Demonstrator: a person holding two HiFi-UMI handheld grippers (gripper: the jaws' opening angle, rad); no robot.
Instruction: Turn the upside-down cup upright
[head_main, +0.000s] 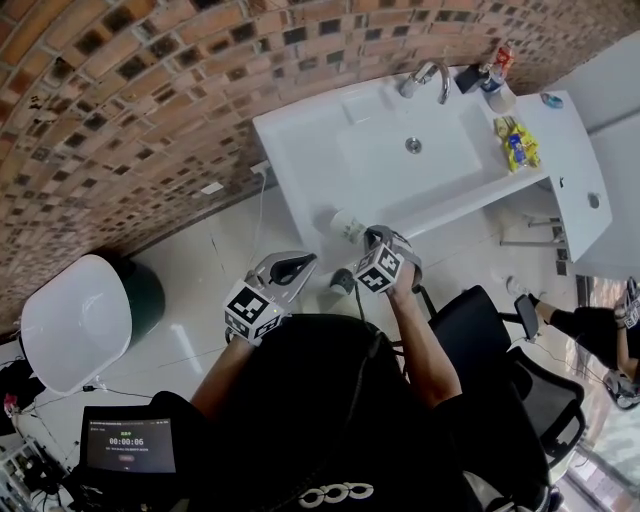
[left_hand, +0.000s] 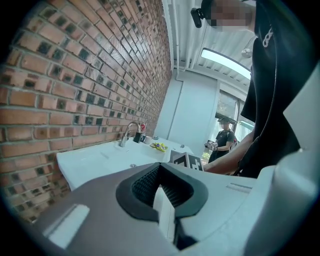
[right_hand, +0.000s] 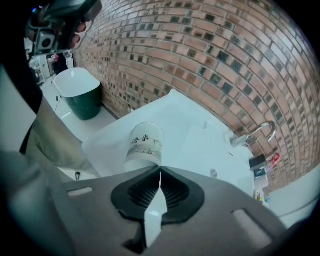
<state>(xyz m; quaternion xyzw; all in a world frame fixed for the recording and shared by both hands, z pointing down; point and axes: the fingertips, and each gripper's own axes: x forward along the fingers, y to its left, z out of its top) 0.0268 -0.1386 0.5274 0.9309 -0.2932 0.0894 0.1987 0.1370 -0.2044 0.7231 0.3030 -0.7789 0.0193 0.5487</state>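
Cup (right_hand: 145, 143): a paper tumbler, a tapered cylinder with a matte white wall, a printed picture band and dark characters round it. It is at the counter's (head_main: 300, 150) front edge, close to the front left corner (head_main: 347, 226). It leans instead of standing straight. Its long axis runs nearly in line with the right gripper's (right_hand: 160, 173) jaws. The narrow closed base points away from them, toward the brick wall (right_hand: 210, 55), and the wider mouth end faces the jaws. From the head view the base tips toward the counter's left end. I cannot tell whether the rim touches the counter.

The right gripper (head_main: 367, 236) is clenched, its ribbed black pads drawn together on the thin wall at the cup's mouth end, gripper angled steeply down. The left gripper (left_hand: 159, 166) is clenched on nothing, its dark ridged pads meeting at the tips. It is held near level, off the counter's front edge and to the left of the right one (head_main: 303, 262).

The counter is smooth glossy white, with a rectangular basin (head_main: 410, 150) moulded in and a curved chrome tap (head_main: 430, 78) at its back edge. A crinkled yellow packet (head_main: 517, 142) lies toward the right end. The wall is rough red-brown brick with pale joints.
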